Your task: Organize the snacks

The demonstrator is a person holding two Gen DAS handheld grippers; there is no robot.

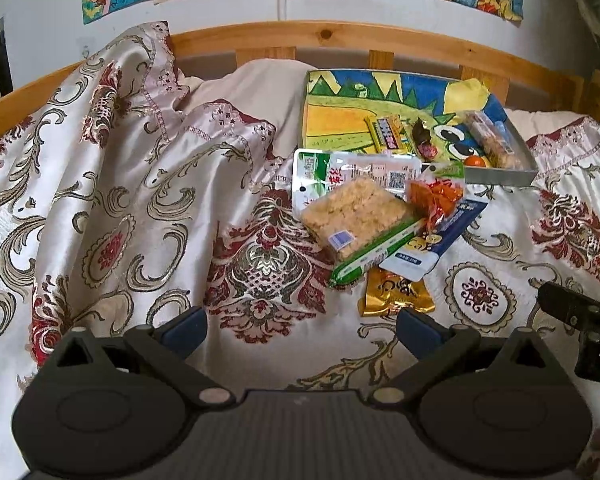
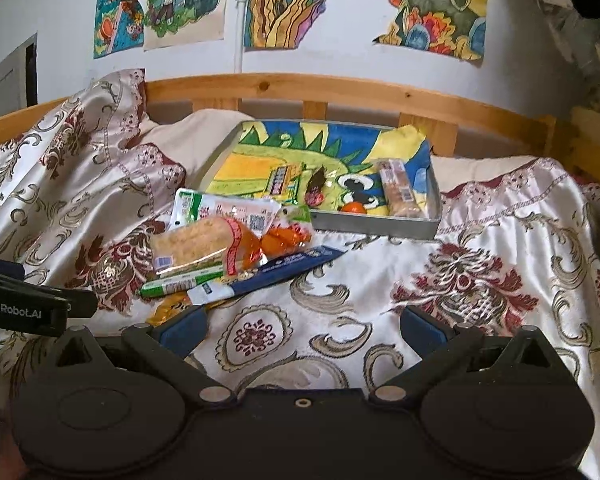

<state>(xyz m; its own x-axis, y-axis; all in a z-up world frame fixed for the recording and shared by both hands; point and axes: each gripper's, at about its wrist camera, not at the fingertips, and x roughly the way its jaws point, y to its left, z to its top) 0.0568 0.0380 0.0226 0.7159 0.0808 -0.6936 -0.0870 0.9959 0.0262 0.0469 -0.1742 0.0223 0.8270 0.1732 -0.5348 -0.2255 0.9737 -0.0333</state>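
Note:
A pile of snacks lies on the patterned bedspread: a clear pack of crumbly cake, a green sausage stick, an orange wrapped snack, a blue-white packet, a gold packet and a green-white pack. Behind it a grey tray with a colourful drawing holds several small snacks. My left gripper is open and empty, just in front of the pile. My right gripper is open and empty, to the pile's right.
A wooden bed rail runs behind the tray, with drawings on the wall above. A bunched fold of bedspread rises at the left. The right gripper's body shows at the left wrist view's right edge.

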